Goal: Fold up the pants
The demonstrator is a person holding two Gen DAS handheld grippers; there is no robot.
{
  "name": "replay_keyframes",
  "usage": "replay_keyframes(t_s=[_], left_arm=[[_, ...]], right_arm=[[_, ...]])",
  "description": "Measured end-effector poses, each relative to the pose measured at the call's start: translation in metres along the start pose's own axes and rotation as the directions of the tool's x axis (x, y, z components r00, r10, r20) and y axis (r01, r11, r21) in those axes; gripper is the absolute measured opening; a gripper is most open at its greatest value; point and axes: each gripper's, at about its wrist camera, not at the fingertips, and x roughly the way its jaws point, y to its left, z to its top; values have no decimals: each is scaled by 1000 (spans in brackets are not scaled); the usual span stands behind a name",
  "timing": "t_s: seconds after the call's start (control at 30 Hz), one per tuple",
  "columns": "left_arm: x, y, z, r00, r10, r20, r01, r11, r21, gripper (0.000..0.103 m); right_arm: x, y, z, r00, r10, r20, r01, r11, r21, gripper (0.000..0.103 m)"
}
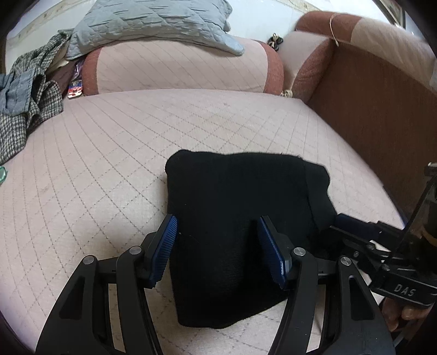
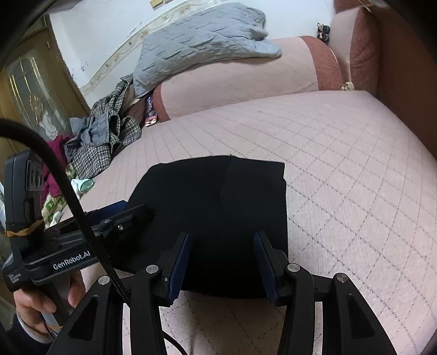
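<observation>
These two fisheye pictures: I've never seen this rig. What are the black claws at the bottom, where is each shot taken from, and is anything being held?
There is no robot here. A person holds a hand-operated two-finger gripper in each hand, and each gripper carries a camera looking out along its fingers. One picture is from the left gripper, the other from the right gripper; each also catches the other tool at its edge. Both are open and hold nothing, with their blue pads on either side of the black pants, which lie folded into a compact bundle on the pink quilted sofa seat. Farther back are a grey quilted pillow and a heap of checked clothing.
</observation>
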Motion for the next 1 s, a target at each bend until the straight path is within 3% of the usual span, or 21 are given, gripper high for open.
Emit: replay_keyframes(t_s=[0.17, 0.33, 0.6, 0.63, 0.7, 1.0], left_arm=[[3, 1, -4, 1000, -9, -2, 9, 1000, 8, 61], [-2, 22, 2, 996, -83, 13, 84, 992, -90, 61], [-7, 41, 7, 998, -55, 41, 60, 987, -150, 61], [-7, 40, 7, 998, -51, 42, 56, 987, -149, 61], [-6, 40, 7, 998, -42, 45, 48, 989, -142, 61], [8, 39, 12, 999, -36, 29, 39, 992, -123, 61]], right_arm=[[-1, 1, -3, 1000, -3, 1, 3, 1000, -11, 47], [-15, -10, 9, 999, -9, 41, 7, 999, 39, 49], [2, -35, 28, 1000, -20, 3, 20, 996, 83, 51], [6, -37, 29, 1000, -10, -4, 10, 996, 91, 52], [15, -40, 29, 1000, 19, -15, -17, 995, 101, 64], [34, -45, 27, 997, 67, -23, -64, 991, 115, 76]])
